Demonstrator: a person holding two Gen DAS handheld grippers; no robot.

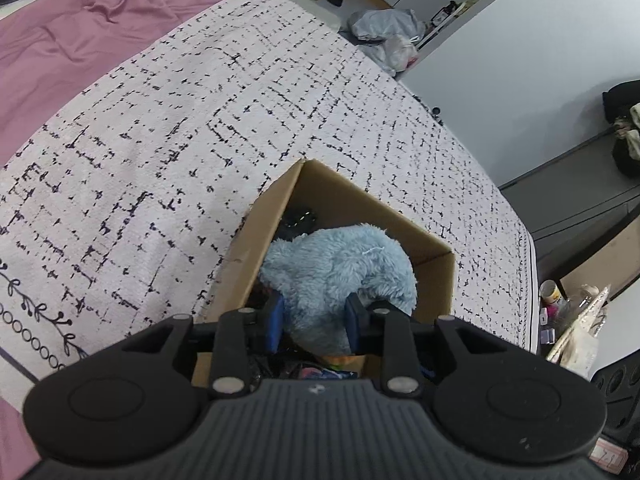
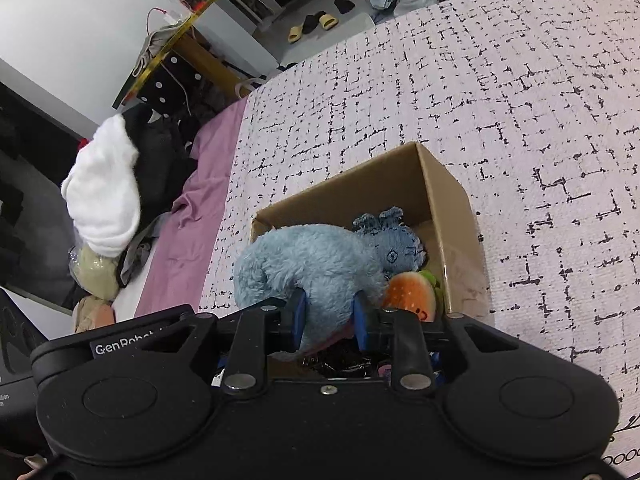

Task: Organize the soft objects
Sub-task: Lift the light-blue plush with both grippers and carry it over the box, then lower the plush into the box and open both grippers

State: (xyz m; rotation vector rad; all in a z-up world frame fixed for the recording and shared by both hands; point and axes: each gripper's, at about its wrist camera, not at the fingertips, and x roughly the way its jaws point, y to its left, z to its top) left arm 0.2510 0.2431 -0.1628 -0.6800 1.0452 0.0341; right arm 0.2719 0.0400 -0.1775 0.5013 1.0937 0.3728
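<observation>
A cardboard box (image 1: 436, 276) stands on a white bedspread with black dashes. A fluffy light-blue plush toy (image 1: 340, 268) sits in it, rising above the rim. My left gripper (image 1: 314, 318) is shut on the plush, blue pads on both sides. In the right wrist view the same plush (image 2: 312, 264) lies in the box (image 2: 444, 196), and my right gripper (image 2: 328, 316) is shut on it too. A smaller blue knitted toy (image 2: 394, 242) and an orange burger-like plush (image 2: 412, 290) lie beside it. Dark items lie deeper in the box, unclear.
A mauve sheet (image 1: 60, 48) lies beyond the bedspread (image 1: 200, 120). Slippers (image 2: 312, 26) and plastic bags (image 1: 384, 28) are on the floor past the bed. A white fluffy item (image 2: 104, 196) and dark clothes pile at the bed's left side. Cluttered shelves (image 1: 568, 312) stand at the right.
</observation>
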